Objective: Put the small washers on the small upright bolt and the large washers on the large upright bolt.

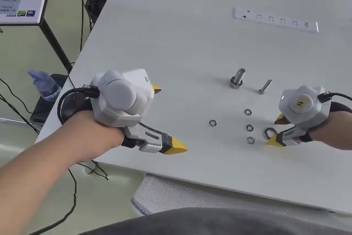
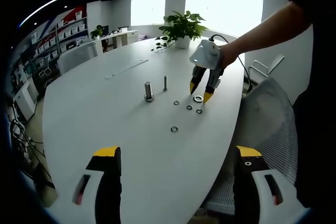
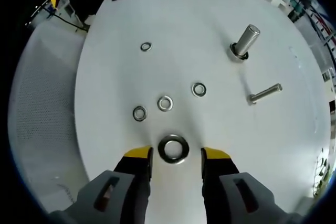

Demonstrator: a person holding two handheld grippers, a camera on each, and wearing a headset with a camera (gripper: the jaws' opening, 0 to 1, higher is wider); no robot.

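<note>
My right gripper (image 3: 177, 157) is down at the surface (image 3: 210, 3) with its jaws spread, and the large washer (image 3: 174, 148) lies flat between the two yellow tips, close to each but gripped by neither. Just ahead of that gripper and slightly to its left, three small washers (image 3: 165, 103) lie in a loose row. A fourth small washer (image 3: 146, 46) lies farther ahead on the same side, apart from the rest. Ahead and to the right of the gripper stands the small bolt (image 3: 265, 93), and beyond it, farther ahead, the large bolt (image 3: 245, 40). In the left gripper view both bolts stand upright on their heads. My left gripper (image 1: 168, 118) is held over the near edge of the surface with its jaws spread wide, well apart from all the washers. From it, the lone small washer is the nearest piece ahead, then the row of three, with the bolts and the right gripper beyond.
</note>
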